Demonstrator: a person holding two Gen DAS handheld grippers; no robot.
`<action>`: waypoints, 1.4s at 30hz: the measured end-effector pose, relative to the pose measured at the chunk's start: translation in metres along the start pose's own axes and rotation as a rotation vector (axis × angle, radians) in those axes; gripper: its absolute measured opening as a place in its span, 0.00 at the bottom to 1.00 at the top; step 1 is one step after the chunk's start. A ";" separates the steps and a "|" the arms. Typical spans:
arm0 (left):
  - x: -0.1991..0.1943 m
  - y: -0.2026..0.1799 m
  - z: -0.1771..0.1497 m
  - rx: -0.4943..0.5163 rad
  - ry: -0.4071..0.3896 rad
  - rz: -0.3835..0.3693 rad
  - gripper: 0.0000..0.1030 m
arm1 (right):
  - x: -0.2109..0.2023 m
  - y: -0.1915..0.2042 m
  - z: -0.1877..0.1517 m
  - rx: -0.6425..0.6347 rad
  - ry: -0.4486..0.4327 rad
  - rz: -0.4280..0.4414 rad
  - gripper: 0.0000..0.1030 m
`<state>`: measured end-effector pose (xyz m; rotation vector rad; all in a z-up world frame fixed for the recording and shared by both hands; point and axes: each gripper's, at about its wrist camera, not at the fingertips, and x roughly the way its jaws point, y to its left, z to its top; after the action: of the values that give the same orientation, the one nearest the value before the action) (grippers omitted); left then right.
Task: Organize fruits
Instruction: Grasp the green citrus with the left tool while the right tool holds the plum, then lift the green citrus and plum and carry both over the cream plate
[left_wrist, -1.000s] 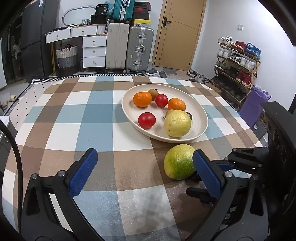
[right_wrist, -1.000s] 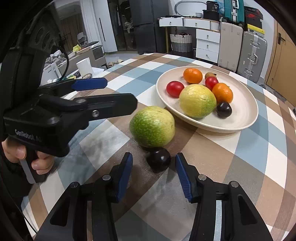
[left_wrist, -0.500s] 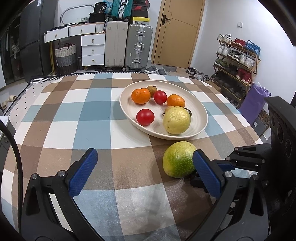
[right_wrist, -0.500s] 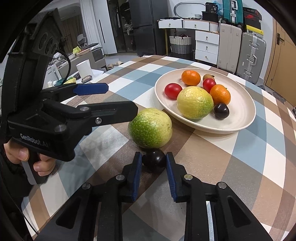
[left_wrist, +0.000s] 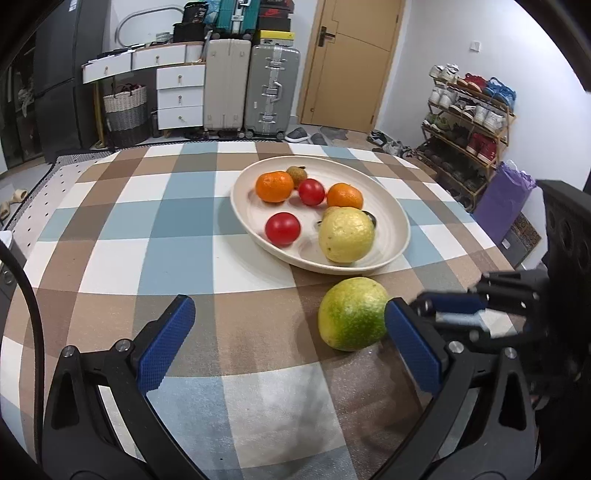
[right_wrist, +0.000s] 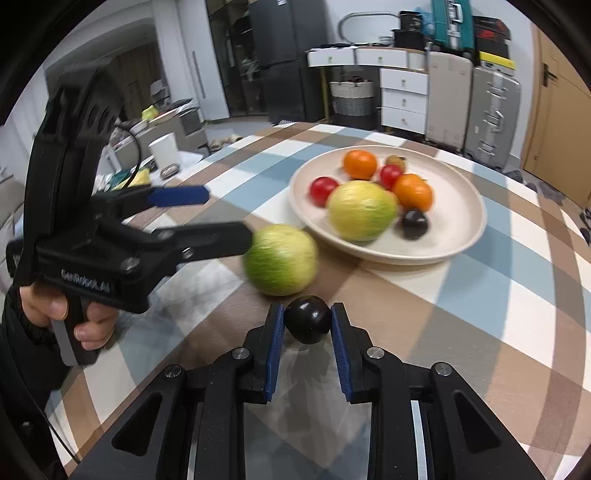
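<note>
My right gripper (right_wrist: 307, 320) is shut on a small dark plum (right_wrist: 307, 319), held just above the checked tablecloth. A green-yellow citrus (right_wrist: 280, 259) lies on the cloth just beyond it, near the cream plate (right_wrist: 461, 236). The plate holds a yellow citrus (right_wrist: 361, 210), two oranges, two red tomatoes, a second dark plum (right_wrist: 414, 223) and a small brown fruit. My left gripper (left_wrist: 291, 339) stands open over the cloth, its right finger beside the green citrus (left_wrist: 352, 314). In the left wrist view the right gripper (left_wrist: 454, 314) shows at the right edge; the held plum is hidden there.
A person's hand (right_wrist: 55, 310) grips the left tool's handle. Beyond the table stand suitcases (left_wrist: 251, 88), white drawers (left_wrist: 179, 96), a door and a shoe rack (left_wrist: 465, 122). A white cup (right_wrist: 164, 149) sits on a side surface to the left.
The right gripper's jaws closed onto the dark plum and lifted it slightly toward the plate. The left gripper stayed in place and open.
</note>
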<state>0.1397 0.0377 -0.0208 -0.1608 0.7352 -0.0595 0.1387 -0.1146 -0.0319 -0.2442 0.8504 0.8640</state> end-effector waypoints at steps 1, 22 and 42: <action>0.000 -0.002 0.000 0.005 -0.001 -0.007 0.99 | -0.002 -0.003 0.000 0.011 -0.007 -0.004 0.26; 0.034 -0.041 -0.005 0.122 0.116 -0.059 0.63 | -0.012 -0.035 0.003 0.145 -0.074 -0.094 0.26; 0.034 -0.043 -0.003 0.134 0.109 -0.074 0.46 | -0.012 -0.036 0.003 0.149 -0.082 -0.100 0.26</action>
<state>0.1631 -0.0089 -0.0389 -0.0570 0.8313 -0.1884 0.1629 -0.1432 -0.0260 -0.1191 0.8145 0.7092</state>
